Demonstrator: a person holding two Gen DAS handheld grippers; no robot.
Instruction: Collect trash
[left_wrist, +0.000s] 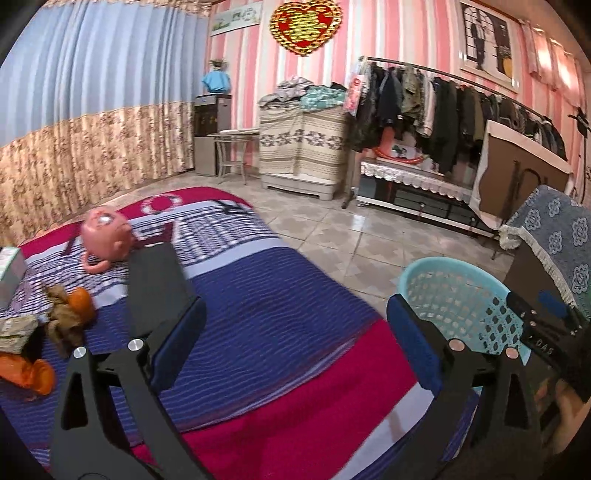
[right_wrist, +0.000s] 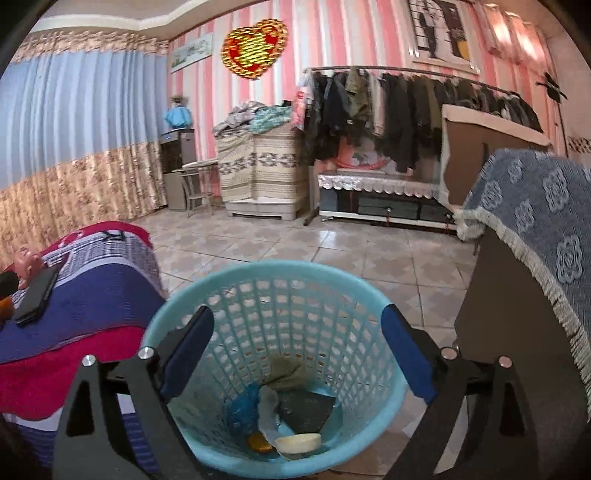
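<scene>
A light blue plastic basket (right_wrist: 373, 314) stands on the floor beside the bed; it also shows in the left wrist view (left_wrist: 443, 273). Inside lie several trash pieces (right_wrist: 291, 410): crumpled wrappers, a dark packet, a white lid, an orange scrap. My right gripper (right_wrist: 297, 354) is open and empty, directly over the basket. My left gripper (left_wrist: 295, 332) is open and empty above the bed (left_wrist: 258, 314). At the bed's left lie orange wrappers (left_wrist: 81, 302) and crumpled brownish trash (left_wrist: 62, 321).
A pink toy head (left_wrist: 105, 236), a black flat device (left_wrist: 155, 288) and a box (left_wrist: 11, 269) lie on the bed. A cloth-covered cabinet (right_wrist: 535, 240) stands right of the basket. A clothes rack (left_wrist: 443, 107) and covered dresser (left_wrist: 299, 147) line the far wall.
</scene>
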